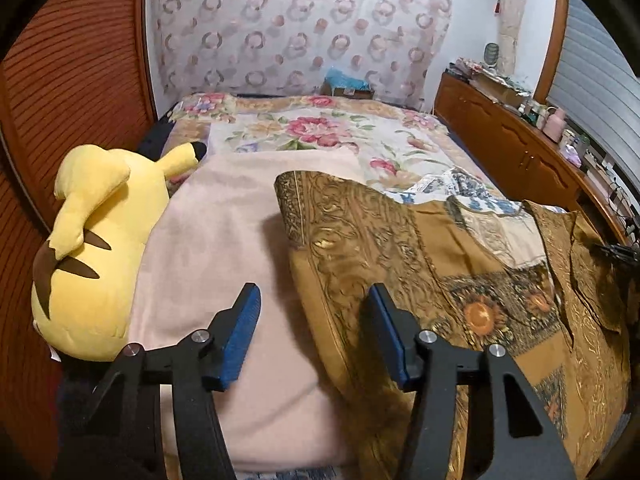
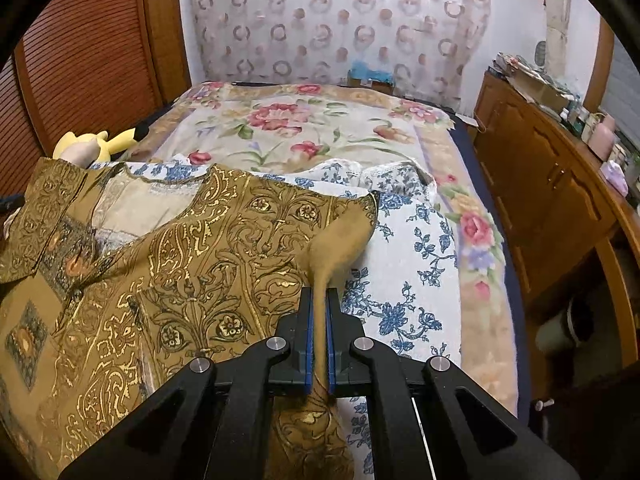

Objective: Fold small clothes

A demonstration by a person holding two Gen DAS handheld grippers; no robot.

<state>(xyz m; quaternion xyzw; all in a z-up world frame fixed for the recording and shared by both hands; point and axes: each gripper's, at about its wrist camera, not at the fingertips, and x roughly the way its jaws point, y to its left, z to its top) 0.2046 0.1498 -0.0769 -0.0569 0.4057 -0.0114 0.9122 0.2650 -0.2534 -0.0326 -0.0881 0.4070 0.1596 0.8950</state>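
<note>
A brown garment with gold ornament print [image 1: 400, 240] lies spread on the bed; it also fills the left of the right wrist view [image 2: 180, 264]. My right gripper [image 2: 319, 294] is shut on a pinched-up fold at the garment's right edge and holds it slightly lifted. My left gripper [image 1: 314, 300] is open and empty, its blue pads [image 1: 240, 336] hovering over the garment's left edge and a pale pink blanket [image 1: 224, 240]. A white garment with blue flowers [image 2: 404, 256] lies under the brown one.
A yellow Pikachu plush [image 1: 96, 248] lies at the bed's left side beside a wooden slatted panel [image 1: 72, 80]. A floral bedspread [image 2: 300, 124] covers the far bed. A wooden cabinet [image 2: 552, 188] with clutter stands along the right. A patterned curtain [image 2: 340, 20] hangs behind.
</note>
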